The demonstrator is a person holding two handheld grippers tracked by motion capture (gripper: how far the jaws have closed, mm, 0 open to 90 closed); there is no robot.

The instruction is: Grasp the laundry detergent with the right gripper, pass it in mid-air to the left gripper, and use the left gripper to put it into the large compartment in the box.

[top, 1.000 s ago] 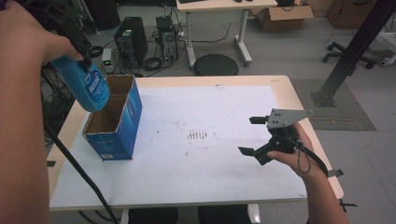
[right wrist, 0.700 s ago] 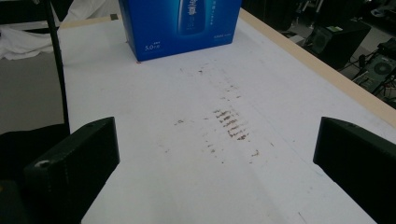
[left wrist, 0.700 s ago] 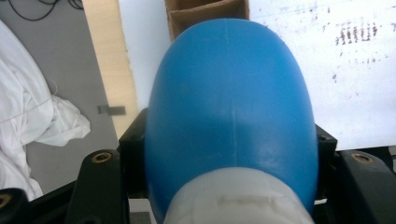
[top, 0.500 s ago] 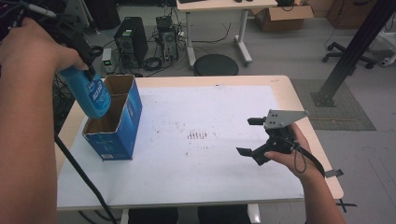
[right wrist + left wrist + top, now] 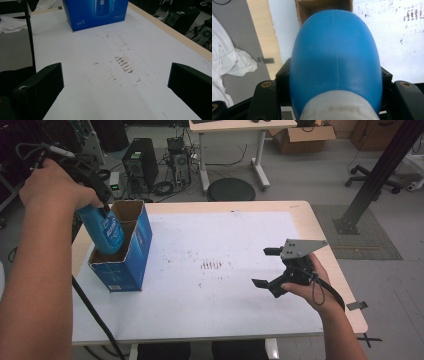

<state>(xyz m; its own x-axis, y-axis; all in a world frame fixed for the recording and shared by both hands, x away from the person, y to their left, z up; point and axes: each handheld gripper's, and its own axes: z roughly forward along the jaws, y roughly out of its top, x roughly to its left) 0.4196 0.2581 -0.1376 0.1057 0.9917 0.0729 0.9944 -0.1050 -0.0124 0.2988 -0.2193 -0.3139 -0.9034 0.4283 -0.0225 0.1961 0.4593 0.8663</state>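
Clamped in the left gripper (image 5: 97, 195), the blue bottle (image 5: 106, 231) hangs bottom-down, its lower end inside the open blue carton (image 5: 131, 251) at the table's (image 5: 305, 212) nine o'clock side. Well apart at four o'clock, the right gripper (image 5: 266, 268) hovers with jaws spread, brown smudges (image 5: 212, 265) between it and the carton.

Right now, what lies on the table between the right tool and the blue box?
Nothing but brown smudges on bare white table, seen in the right gripper view.

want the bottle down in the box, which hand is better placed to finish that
Left. The left gripper is shut on the blue bottle, partly inside the box. The right gripper is open, holds nothing, far off.
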